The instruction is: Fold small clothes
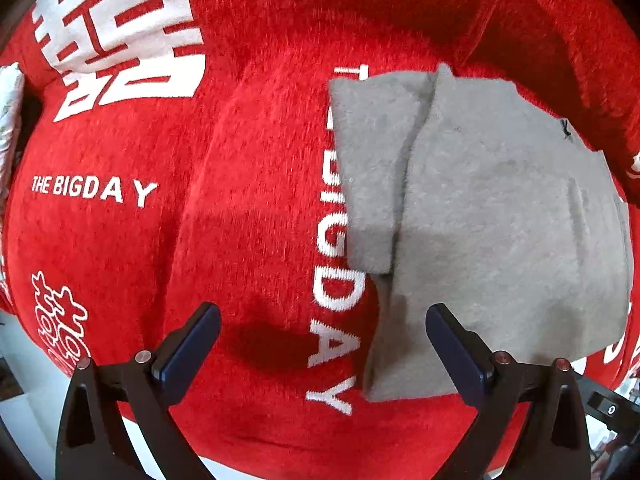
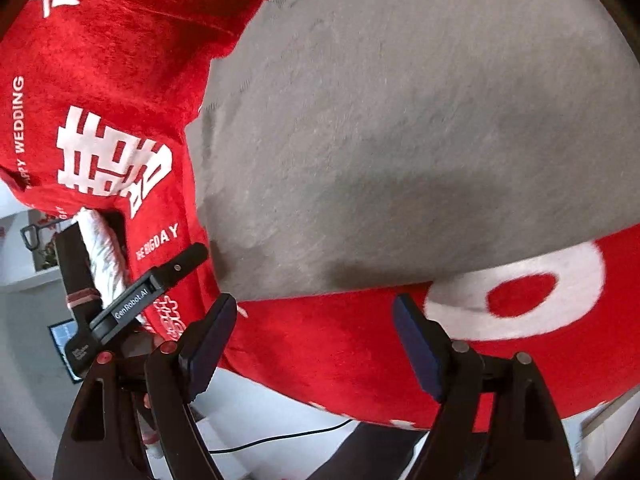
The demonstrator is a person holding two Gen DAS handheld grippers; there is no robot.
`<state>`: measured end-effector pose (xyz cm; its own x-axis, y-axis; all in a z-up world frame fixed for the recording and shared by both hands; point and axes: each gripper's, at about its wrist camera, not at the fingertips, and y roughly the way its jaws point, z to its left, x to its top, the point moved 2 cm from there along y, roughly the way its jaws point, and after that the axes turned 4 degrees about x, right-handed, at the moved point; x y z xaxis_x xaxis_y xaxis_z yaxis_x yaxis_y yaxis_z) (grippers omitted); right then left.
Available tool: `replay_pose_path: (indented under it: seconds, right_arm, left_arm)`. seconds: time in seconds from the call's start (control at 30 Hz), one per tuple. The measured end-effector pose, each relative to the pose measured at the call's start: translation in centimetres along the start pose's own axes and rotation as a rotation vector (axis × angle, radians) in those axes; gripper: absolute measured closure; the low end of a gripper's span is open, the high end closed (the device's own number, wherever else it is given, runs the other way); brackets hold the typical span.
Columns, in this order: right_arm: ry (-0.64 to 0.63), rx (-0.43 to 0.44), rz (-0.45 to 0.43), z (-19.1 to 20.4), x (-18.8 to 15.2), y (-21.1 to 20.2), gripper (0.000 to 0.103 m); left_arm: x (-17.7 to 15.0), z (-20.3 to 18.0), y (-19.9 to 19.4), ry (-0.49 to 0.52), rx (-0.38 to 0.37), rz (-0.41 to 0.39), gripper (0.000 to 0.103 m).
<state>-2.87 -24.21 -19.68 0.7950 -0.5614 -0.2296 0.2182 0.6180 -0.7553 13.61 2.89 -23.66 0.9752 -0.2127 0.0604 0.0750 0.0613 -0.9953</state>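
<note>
A small grey fuzzy garment (image 1: 480, 216) lies partly folded on a red cloth, one flap (image 1: 372, 168) laid over its left side. My left gripper (image 1: 322, 348) is open and empty, hovering above the garment's near left edge, its right finger (image 1: 456, 356) over the grey fabric. In the right wrist view the same garment (image 2: 400, 128) fills the upper frame. My right gripper (image 2: 314, 344) is open and empty, just short of the garment's near edge. The left gripper's body (image 2: 132, 304) shows at the left of that view.
The red fleece cloth (image 1: 200, 240) with white "THE BIGDAY" lettering covers the work surface; it also shows in the right wrist view (image 2: 340, 352). Its front edge drops off near the grippers, with pale floor and a black cable (image 2: 280, 436) below. A white bundle (image 1: 10, 120) lies at the far left.
</note>
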Motion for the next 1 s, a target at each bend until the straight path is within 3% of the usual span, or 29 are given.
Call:
replay_pose_path:
  seconds: [0.2,0.53,0.73,0.87,0.9,0.93,1.0]
  right_arm:
    - [0.047,0.046,0.007,-0.9,-0.6,2.1,0.020]
    - [0.234,0.332,-0.032,-1.1,-0.9,5.9,0.020]
    - [0.287,0.397,-0.075,-0.7,0.3,6.6,0.020]
    - [0.361,0.449,-0.095,-0.6,1.2,7.1,0.020]
    - [0.385,0.465,-0.090,-0.7,1.4,7.3,0.025]
    - [0.396,0.460,-0.081,-0.7,1.6,7.4,0.052]
    - [0.409,0.453,-0.050,-0.9,1.8,7.8,0.088]
  left_arm:
    - [-0.5,1.6,1.3,-0.039,-0.072,0.048,0.000]
    - [0.8,4.9,2.3,-0.141,-0.186,0.028,0.000]
    - [1.7,4.9,2.7,-0.181,-0.318,0.045,0.000]
    - [2.3,4.4,3.0,-0.176,-0.339,0.048,0.000]
    - [2.4,4.2,3.1,-0.177,-0.352,0.054,0.000]
    - [2.6,4.0,3.3,-0.180,-0.367,0.060,0.000]
    - [2.7,3.6,3.4,-0.191,-0.412,0.069,0.000]
